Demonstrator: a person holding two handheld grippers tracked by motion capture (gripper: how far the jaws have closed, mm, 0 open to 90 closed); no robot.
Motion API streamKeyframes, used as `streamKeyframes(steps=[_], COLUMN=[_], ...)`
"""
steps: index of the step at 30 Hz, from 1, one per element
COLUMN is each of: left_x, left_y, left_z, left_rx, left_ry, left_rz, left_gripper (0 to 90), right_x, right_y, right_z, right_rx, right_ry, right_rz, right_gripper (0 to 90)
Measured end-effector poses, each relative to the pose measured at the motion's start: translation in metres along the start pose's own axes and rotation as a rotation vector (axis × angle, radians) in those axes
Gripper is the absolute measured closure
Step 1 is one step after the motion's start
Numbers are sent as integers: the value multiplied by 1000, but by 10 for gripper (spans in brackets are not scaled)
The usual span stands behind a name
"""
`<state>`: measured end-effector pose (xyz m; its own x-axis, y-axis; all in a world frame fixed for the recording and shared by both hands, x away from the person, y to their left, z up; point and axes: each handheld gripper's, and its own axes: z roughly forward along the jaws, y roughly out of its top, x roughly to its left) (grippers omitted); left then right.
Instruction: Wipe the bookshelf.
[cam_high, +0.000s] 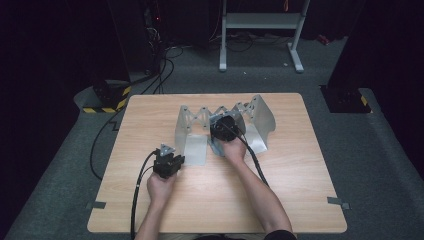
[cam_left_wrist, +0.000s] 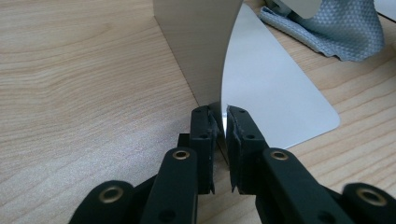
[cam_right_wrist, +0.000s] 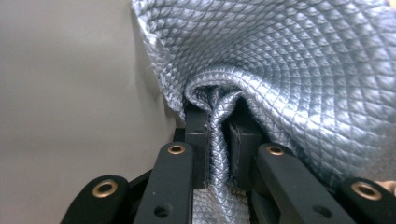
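On the left, my left gripper (cam_high: 168, 161) sits low on the pale wood-grain table (cam_high: 280, 175), its black jaws pressed together on the near edge of the left upright plate of the folding brushed-metal rack (cam_high: 188, 131); in the left gripper view that thin, smooth sheet stands on edge between my pads, with its flat rounded-corner foot (cam_left_wrist: 275, 93) spreading to the right over the wood. To the left of that plate the tabletop lies bare out to its left edge, and the whole near half of the table around my forearms is open board. The rack stretches rightward as a zigzag scissor lattice (cam_high: 220, 110) along its far side, ending in a second upright plate (cam_high: 263, 117) with a curved outline. Between the two plates my right gripper (cam_high: 226, 127) points down, its jaws clamped on a fold of the grey-blue quilted cloth (cam_right_wrist: 289, 70), a soft fabric stitched in small diamonds with a slight sheen; it bunches into a ridge where my pads pinch it, and the smooth matte metal of the rack shows to the left of it in the right gripper view. The cloth rests on the table just beside the rack's feet, near the middle. Right of the rack the wood runs clear to the table's right edge.
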<state>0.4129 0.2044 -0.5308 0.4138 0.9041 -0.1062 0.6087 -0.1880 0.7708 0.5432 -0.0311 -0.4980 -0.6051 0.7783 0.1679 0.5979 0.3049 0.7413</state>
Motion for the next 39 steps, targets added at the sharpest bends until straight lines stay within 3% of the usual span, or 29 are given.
streamKeyframes(steps=[5, 13, 18, 23, 27, 39], left_x=[0, 0, 0, -1, -2, -1], left_y=[0, 0, 0, 0, 0, 0], left_z=[0, 0, 0, 0, 0, 0], left_rx=[-1, 1, 3, 0, 0, -3], left_ry=[0, -4, -1, 6, 7, 6], left_rz=[-1, -1, 7, 11, 13, 9], left_gripper=[809, 808, 807, 806, 807, 806], right_x=[2, 14, 17, 20, 20, 6], right_y=[2, 20, 27, 34, 32, 3], right_z=[-9, -50, -65, -73, -67, -17], right_rx=[-9, -125, -182, -189, -170, -12], right_ry=[13, 46, 69, 63, 53, 16], right_rz=[-3, -40, -49, -74, -73, -23], right_gripper=[815, 814, 813, 813, 813, 810])
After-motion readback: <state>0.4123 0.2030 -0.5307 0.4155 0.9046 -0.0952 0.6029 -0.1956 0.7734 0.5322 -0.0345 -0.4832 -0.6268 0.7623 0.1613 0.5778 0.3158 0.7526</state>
